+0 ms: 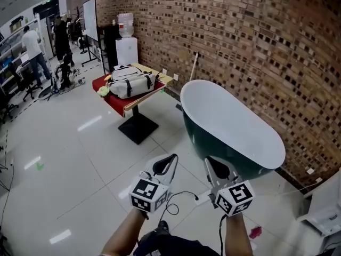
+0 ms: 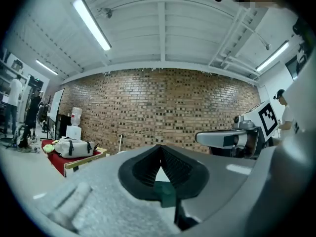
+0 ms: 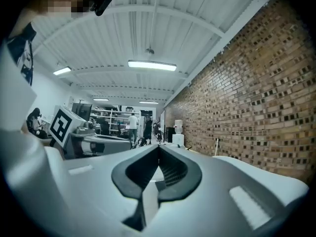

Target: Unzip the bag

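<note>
The ribbed-padded left tool (image 1: pixel 172 158) and right tool (image 1: pixel 209 161) are pinched together, empty. The soft, rounded pale bag (image 1: pixel 130 82) lies on a red-topped surface (image 1: pixel 113 103).

1. Left gripper (image 1: pixel 171 160) and right gripper (image 1: pixel 210 162): side by side, jaws closed, nothing held.
2. White bag (image 1: pixel 131 82): on the red-topped desk (image 1: pixel 111 101), well apart from both.
3. Bathtub (image 1: pixel 229 122): along the brick wall (image 1: pixel 250 41).

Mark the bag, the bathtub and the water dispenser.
bag (image 1: pixel 130 84), head view, its white side.
bathtub (image 1: pixel 229 122), head view, its bare white inside.
water dispenser (image 1: pixel 127 51), head view, its white cabinet.
</note>
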Demonstrator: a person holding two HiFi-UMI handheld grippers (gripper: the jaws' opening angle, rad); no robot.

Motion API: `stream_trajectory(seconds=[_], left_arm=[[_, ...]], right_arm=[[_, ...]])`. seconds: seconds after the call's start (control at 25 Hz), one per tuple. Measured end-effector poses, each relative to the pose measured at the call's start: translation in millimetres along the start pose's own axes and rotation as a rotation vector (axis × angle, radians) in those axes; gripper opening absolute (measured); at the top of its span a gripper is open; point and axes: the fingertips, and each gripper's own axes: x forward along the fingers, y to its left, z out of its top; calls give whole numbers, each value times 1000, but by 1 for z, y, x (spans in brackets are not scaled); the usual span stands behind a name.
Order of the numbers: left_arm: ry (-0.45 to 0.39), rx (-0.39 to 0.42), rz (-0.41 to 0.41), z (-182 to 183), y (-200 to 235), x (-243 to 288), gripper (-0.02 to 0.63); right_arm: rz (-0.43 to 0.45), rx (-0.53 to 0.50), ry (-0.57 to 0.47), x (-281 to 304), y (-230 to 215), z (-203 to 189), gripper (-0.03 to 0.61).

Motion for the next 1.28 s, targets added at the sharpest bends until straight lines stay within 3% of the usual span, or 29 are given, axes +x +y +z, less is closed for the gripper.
stream_trajectory(seconds=[0.36,0.72,1.28], left_arm=[[-11,11,114,11,126,-2,3],[-23,5,233,10,224,-3,3],[79,-2,297,-5,400,76,3]], right_arm=[[95,-11,2,126,19,7,6],[201,-28,23,229,33,-2,6],[340,7,17,433,11,-15,6]])
